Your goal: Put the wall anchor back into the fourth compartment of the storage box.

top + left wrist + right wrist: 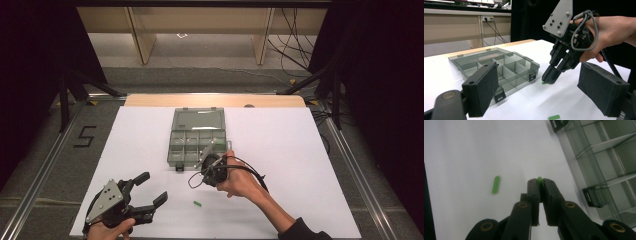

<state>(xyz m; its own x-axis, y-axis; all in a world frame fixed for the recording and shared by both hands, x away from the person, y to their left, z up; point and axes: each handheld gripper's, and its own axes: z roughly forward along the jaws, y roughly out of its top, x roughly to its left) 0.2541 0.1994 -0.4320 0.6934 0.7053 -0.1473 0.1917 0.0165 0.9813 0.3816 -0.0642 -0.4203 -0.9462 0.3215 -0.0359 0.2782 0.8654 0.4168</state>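
A small green piece (539, 179) is pinched between the tips of my right gripper (539, 182), which is shut on it and held a little above the white table. From the left gripper view, that right gripper (548, 79) points down just in front of the clear organizer box (499, 67), and the green piece (544, 82) peeks out at its tips. A second green piece (495, 184) lies loose on the table (197, 203). My left gripper (154, 187) rests at the near left with its jaws wide open and nothing between them.
The organizer box (196, 145) lies open mid-table, its lid (198, 120) folded back and its compartments divided by partitions. A black latch (594, 196) sticks out from its near wall. White table surface (300, 165) spreads out on both sides.
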